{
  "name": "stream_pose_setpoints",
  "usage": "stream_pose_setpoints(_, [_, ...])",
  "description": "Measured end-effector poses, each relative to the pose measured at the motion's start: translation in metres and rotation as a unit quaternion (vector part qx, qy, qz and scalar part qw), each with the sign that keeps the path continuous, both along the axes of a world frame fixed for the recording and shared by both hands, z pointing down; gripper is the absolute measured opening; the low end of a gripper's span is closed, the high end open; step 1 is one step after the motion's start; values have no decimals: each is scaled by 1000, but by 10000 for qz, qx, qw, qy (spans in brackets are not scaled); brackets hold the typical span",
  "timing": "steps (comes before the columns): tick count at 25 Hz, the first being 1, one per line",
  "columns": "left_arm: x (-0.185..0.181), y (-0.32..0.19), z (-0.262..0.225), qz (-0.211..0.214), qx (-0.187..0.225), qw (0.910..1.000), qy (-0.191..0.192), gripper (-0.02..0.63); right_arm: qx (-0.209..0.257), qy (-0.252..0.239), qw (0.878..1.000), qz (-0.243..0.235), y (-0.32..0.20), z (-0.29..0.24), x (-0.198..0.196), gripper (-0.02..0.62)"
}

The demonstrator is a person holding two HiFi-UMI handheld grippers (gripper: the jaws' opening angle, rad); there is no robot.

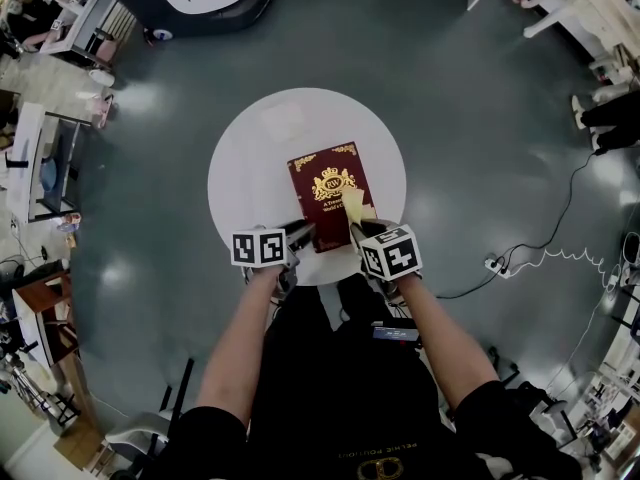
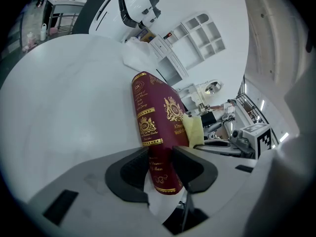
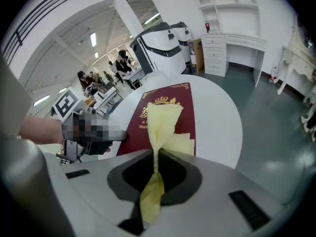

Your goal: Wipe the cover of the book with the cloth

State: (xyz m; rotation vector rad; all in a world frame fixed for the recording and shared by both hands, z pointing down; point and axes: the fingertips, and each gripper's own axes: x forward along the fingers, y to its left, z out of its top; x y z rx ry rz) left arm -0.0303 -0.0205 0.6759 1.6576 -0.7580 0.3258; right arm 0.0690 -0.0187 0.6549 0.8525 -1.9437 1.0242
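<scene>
Both forearms reach forward side by side. The left gripper [image 2: 160, 167] is clamped on the near spine corner of the one book [image 1: 328, 193], at its 7 o'clock. The right gripper [image 3: 155, 164] pinches the one cloth [image 1: 352, 206], draped on the cover at 5 o'clock. The book lies toward 6 o'clock on the round table [image 1: 260, 138], with bare top from 9 through 12 to 3

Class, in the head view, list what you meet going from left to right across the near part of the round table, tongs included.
In order: left tongs → book → right tongs. The cloth is left out: it overlaps the book and the right tongs.
</scene>
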Motion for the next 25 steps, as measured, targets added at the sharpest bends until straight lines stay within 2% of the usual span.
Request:
stream_pose_setpoints(13, [1,-1,-2,19,6,10000,-52,147,97,165,9988,442,-14,-3,50,78])
stream_pose_setpoints(20, [1,0,-1,8,-6,10000,-93,147,70,178,9983,560,-14,-2,57,78])
stream_pose_setpoints(25, [2,0,-1,186,111,9995,-236,152,48,168,9982,572,-14,0,56,79])
